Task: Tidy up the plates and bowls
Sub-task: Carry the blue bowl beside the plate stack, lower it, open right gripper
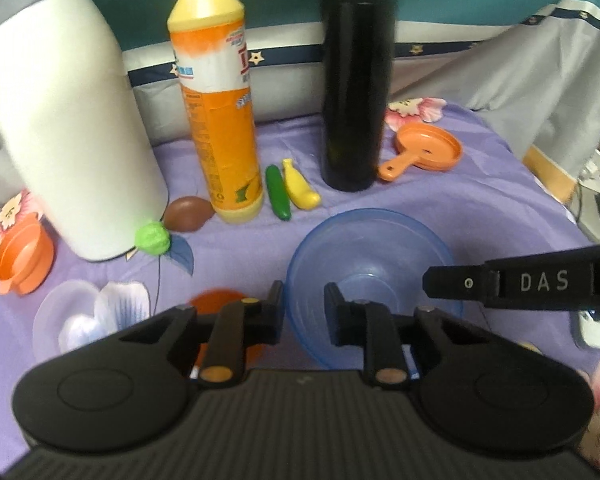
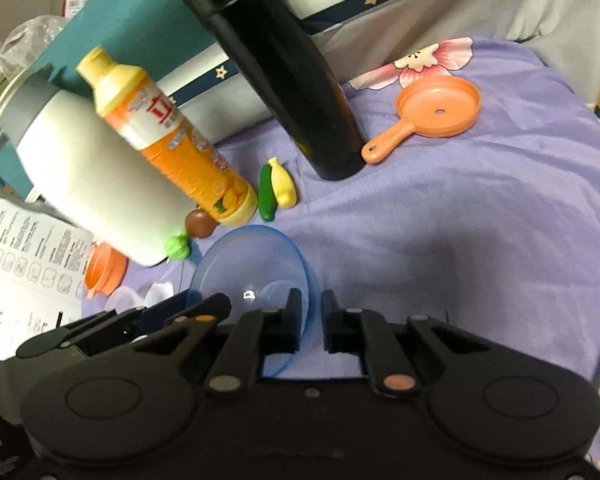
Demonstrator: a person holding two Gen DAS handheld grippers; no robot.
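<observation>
Blue bowl [image 1: 374, 280] mid-bed, both grippers at its rim | left gripper [image 1: 303, 308] narrow, straddling the edge | right gripper [image 2: 311, 322] narrow, rim between the jaws, contact unclear | orange bowl [image 1: 22, 258], clear dish [image 1: 66, 312] apart; nothing stacked yet.

Left gripper [image 1: 303, 308] is sitting low center with its jaws straddling the near-left rim of the blue bowl [image 1: 374, 276], not quite clamped. Right gripper [image 1: 448, 282] is poking in from the right edge over the bowl's far side.

Left wrist view low, level, right wrist view tilted, both near blue bowl [image 1: 370, 276].
</observation>
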